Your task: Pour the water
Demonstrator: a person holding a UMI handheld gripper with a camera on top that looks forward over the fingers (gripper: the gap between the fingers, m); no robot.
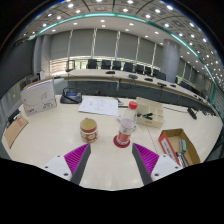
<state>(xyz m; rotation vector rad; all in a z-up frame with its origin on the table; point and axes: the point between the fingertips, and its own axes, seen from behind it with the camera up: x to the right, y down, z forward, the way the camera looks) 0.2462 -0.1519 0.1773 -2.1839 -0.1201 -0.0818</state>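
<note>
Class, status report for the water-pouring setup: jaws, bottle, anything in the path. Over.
Gripper jaws open, empty. Water bottle upright on table, just ahead, red cap on. Brown jar beside it, not blocking.

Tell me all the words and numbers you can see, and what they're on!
No word or number can be read.
Bottle, red cap, just ahead of the open gripper: label too blurred.
Short jar beside it: band with no legible print.
White box: dark marks, too small.
Paper sheet on the table: print too small.
Orange-edged tray: nothing readable.
</note>
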